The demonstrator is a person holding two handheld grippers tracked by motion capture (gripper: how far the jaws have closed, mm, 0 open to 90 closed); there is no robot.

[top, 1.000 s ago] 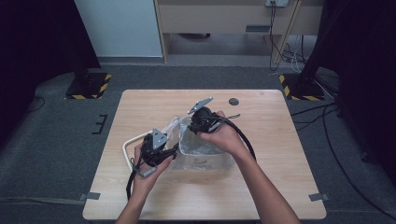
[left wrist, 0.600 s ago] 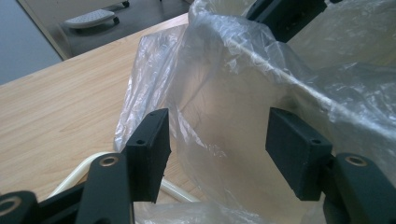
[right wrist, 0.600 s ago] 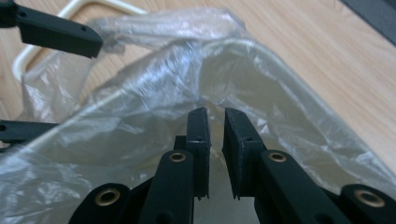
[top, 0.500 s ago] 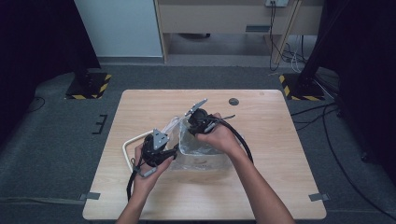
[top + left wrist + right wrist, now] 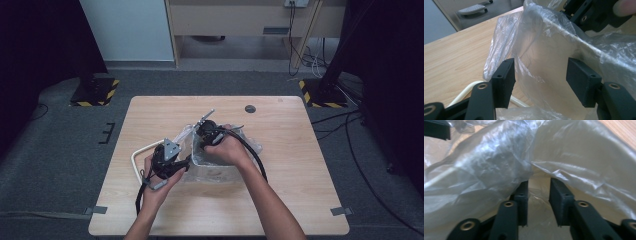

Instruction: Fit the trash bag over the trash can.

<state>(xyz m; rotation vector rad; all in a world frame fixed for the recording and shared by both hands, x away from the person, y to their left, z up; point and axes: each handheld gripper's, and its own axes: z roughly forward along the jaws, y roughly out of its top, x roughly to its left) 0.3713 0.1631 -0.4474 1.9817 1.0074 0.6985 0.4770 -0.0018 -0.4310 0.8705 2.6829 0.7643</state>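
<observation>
High view: the bag [image 5: 220,157] lies mid-worktop [image 5: 300,200], long axis across it, mouth up. Left claw view: the left claw [image 5: 540,80] stands spread around a fold; grip it firmly. Right claw view: the right claw [image 5: 538,195], jaws just opening, sits inside the plastic, a narrow gap between them; widen gently.
</observation>
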